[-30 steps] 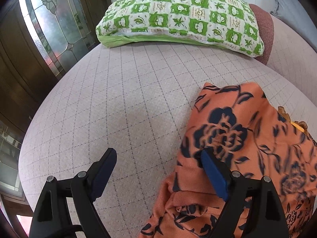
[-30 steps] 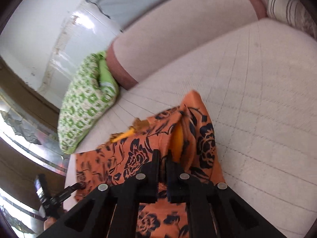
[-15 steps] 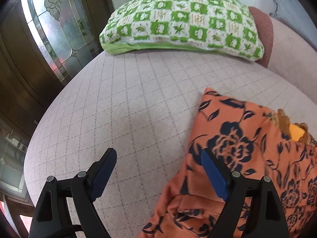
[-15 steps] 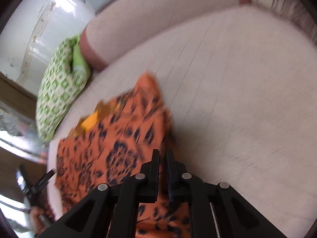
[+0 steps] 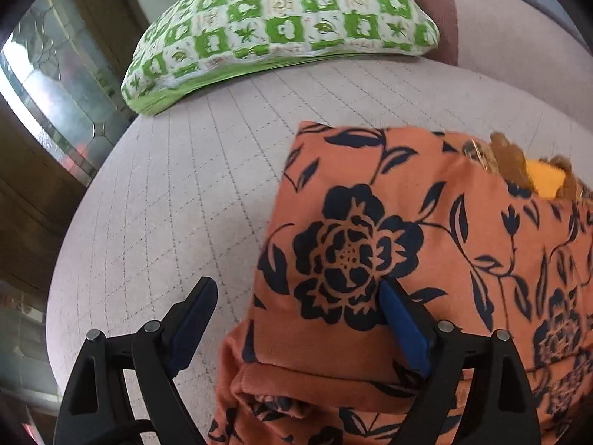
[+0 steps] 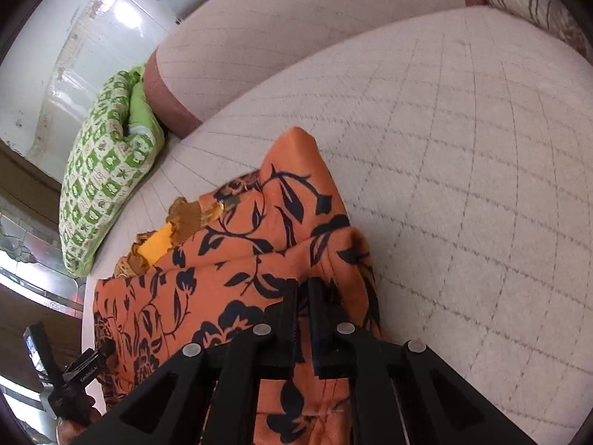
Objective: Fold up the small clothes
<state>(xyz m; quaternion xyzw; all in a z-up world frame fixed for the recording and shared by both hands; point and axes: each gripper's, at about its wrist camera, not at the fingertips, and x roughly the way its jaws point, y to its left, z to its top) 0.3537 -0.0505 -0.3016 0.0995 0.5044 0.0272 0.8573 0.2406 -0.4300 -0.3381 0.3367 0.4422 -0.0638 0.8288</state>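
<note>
Nearest the right gripper [image 6: 302, 287], the fingers [image 6: 288, 296] are closed almost fully together, and a raised fold of the orange floral garment [image 6: 259, 259] is pinched between them. Just beyond these fingers the cloth is seen lying doubled over itself, a yellow lining and a brown trim showing at its far left edge. On the other side, the left gripper [image 5: 296, 296] is held wide, its jaws opening slightly; the garment's left edge lies between the fingers [image 5: 402, 328], but nothing is gripped, and no pad is seen pressing on the cloth. The garment is spread on the quilted bed [image 5: 185, 204], well short of the green checked pillow [image 5: 281, 18] lying far ahead.

A first fold is judged to be laid or nearly laid. Release by the right gripper, smoothing, and probably a further fold to a compact shape are judged to be left.
</note>
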